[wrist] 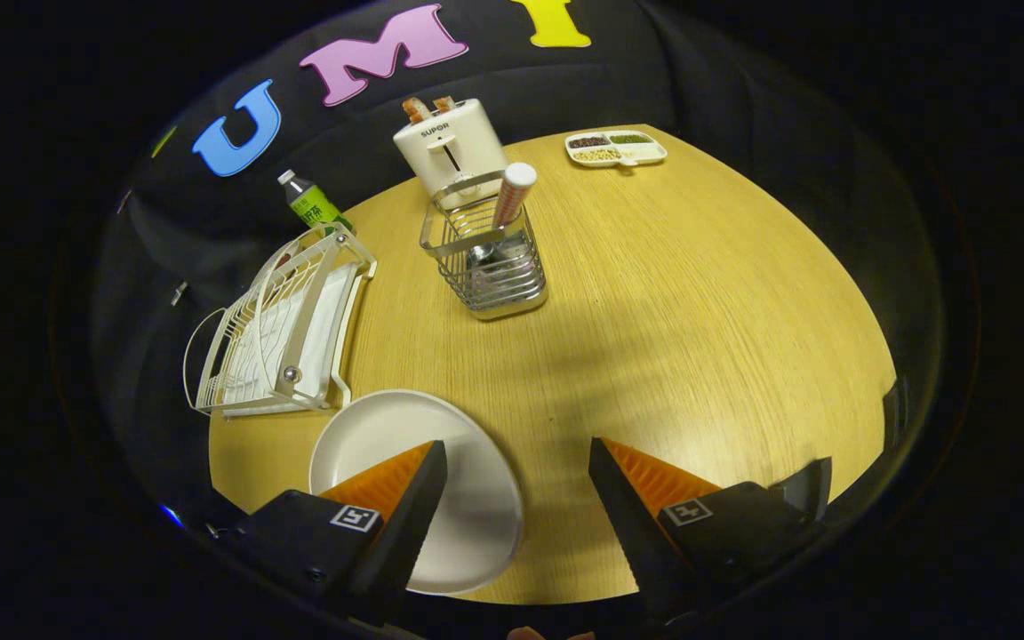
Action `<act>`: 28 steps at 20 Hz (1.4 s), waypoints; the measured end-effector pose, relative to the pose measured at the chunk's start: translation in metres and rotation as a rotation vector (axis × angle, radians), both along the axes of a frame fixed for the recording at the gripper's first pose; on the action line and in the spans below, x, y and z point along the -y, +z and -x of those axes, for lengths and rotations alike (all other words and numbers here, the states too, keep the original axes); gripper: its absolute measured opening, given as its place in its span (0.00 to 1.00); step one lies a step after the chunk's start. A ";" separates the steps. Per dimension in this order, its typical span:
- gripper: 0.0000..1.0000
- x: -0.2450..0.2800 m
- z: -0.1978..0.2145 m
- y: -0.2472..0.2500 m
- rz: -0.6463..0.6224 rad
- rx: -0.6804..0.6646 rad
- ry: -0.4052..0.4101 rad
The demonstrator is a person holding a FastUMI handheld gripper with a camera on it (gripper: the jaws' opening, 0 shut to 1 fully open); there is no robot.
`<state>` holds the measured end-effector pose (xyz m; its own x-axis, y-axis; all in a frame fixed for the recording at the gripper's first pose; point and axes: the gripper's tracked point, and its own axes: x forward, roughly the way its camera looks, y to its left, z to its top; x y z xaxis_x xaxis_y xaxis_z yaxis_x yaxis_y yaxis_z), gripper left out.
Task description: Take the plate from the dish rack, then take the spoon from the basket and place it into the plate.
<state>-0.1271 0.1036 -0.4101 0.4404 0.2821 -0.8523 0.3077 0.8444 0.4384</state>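
Pale wood-grain round table lay under me, my gripper hung above its near edge, fingers spread wide apart and gripping nothing. Round white plate sat flat on the table, my left finger overlapped its near side in view, could not tell if touching; the plate's right rim sat in the gap between my fingers, right finger was over bare wood. Plate was out of the rack, nothing in it.

Just beyond the plate, left, white wire dish rack stood at the table's edge with a white drip tray under it, no dishes in the slots I could see. Ahead of my fingers, well apart from the plate, silver wire cutlery basket stood upright near the table's middle. Spoon with a metal bowl and a striped pale handle was in the basket, bowl down, handle leaning up past the rim.

Right behind the basket stood a cream two-slot toaster with toast poking out. Left of it, past the rack's far corner, a green-labelled bottle. Far right, white divided tray of grains or beans near the table's far edge.
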 end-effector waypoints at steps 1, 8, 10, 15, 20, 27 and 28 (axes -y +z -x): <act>0.99 0.002 -0.004 0.011 0.008 0.026 0.009; 0.99 0.047 -0.047 0.090 0.132 0.243 0.118; 0.99 0.063 -0.065 0.104 0.150 0.280 0.127; 0.99 0.090 -0.094 0.115 0.170 0.308 0.169; 0.99 0.090 -0.107 0.102 0.183 0.308 0.287; 0.86 0.068 -0.124 0.048 0.195 0.248 0.433; 0.76 0.068 -0.127 0.040 0.195 0.236 0.438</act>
